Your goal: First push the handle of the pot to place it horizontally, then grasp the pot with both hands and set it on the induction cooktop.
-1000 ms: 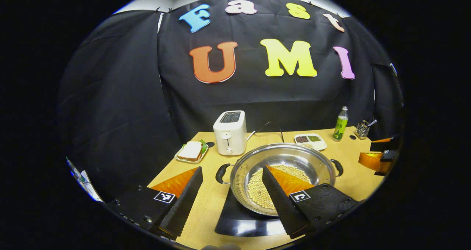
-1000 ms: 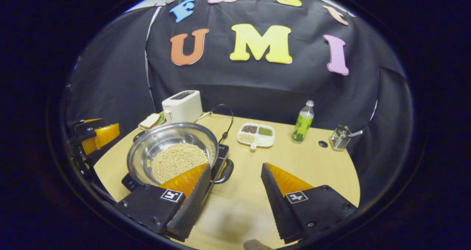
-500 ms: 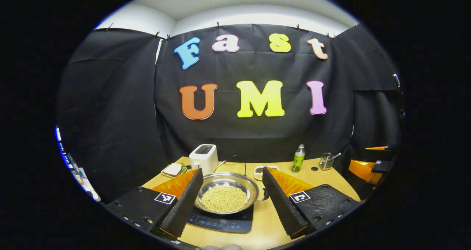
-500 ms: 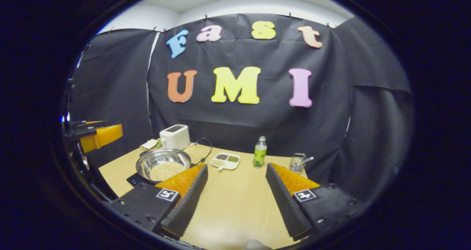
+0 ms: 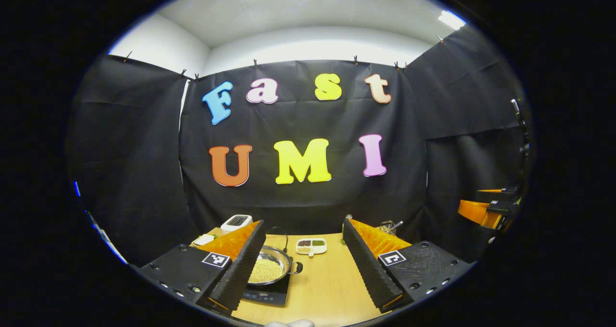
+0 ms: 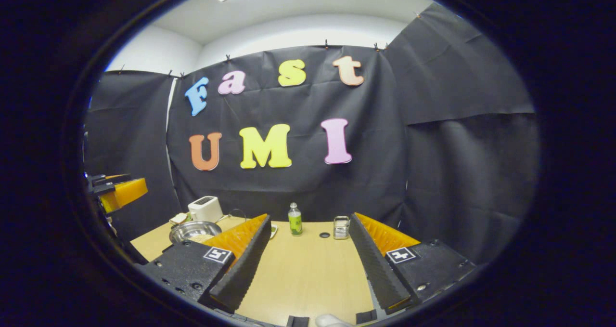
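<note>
A steel pot (image 5: 267, 268) holding pale beans sits on the black induction cooktop (image 5: 268, 296) at the table's left, one dark side handle (image 5: 297, 268) pointing right. My left gripper (image 5: 303, 222) is open, held well back and above the table, its left finger covering part of the pot. My right gripper (image 6: 310, 216) is open too, over the table's near edge with nothing between its fingers. The pot (image 6: 193, 231) lies far to its left. Each gripper appears at the edge of the other's view: the right one (image 5: 485, 212), the left one (image 6: 118, 192).
On the wooden table (image 6: 308, 269) stand a white toaster (image 6: 204, 208), a sandwich plate (image 6: 178, 218), a green bottle (image 6: 294, 219) and a wire utensil holder (image 6: 340, 227). A divided snack dish (image 5: 311, 245) lies behind the pot. A cord runs from the cooktop toward the back.
Both grippers have drawn back and risen away from the pot, still open. The pot stays on the cooktop and now looks small and far off.
</note>
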`<control>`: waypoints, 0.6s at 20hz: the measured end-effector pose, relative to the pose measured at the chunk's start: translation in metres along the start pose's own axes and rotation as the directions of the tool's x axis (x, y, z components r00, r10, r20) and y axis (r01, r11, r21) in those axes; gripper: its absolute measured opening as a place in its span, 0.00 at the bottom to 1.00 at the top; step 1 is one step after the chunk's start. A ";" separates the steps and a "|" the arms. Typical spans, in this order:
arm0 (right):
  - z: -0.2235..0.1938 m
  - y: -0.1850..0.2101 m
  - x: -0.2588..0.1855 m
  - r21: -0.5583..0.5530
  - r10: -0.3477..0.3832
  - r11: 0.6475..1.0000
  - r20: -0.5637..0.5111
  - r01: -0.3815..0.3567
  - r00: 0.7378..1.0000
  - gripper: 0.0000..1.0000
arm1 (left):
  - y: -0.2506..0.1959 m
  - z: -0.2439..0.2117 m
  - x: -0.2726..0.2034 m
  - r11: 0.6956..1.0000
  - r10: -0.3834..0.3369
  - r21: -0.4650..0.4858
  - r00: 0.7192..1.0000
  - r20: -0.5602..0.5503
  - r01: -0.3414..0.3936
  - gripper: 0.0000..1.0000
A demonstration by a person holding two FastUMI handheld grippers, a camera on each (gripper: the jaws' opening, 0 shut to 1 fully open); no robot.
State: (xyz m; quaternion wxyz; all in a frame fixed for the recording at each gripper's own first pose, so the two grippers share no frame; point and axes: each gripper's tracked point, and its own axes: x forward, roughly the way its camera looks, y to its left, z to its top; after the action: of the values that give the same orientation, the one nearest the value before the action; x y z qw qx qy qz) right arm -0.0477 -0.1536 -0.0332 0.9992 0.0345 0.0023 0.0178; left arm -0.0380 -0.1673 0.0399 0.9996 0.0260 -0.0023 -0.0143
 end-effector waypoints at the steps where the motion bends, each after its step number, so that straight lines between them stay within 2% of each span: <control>1: 0.004 -0.011 -0.007 0.001 -0.023 1.000 0.016 0.023 1.000 1.00 | -0.004 0.006 -0.005 1.000 -0.002 -0.003 1.000 0.017 0.002 0.96; 5: 0.007 -0.030 -0.026 -0.004 -0.065 0.998 0.034 0.065 0.997 1.00 | -0.019 0.007 -0.022 0.999 -0.021 -0.033 0.999 0.031 0.022 0.96; 8: 0.013 -0.030 -0.036 0.024 -0.078 0.997 0.054 0.077 0.996 1.00 | -0.019 0.020 -0.024 0.999 -0.017 -0.028 0.997 0.078 0.019 0.96; 12: 0.019 -0.027 -0.041 0.048 -0.097 0.995 0.097 0.093 0.991 1.00 | -0.022 0.015 -0.021 0.997 -0.074 -0.020 0.995 0.061 0.075 0.96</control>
State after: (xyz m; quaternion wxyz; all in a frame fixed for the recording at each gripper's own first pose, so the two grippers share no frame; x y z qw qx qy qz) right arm -0.0880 -0.1837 -0.0158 0.9968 0.0569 -0.0455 -0.0315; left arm -0.0594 -0.1891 0.0538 0.9980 0.0144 -0.0312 -0.0525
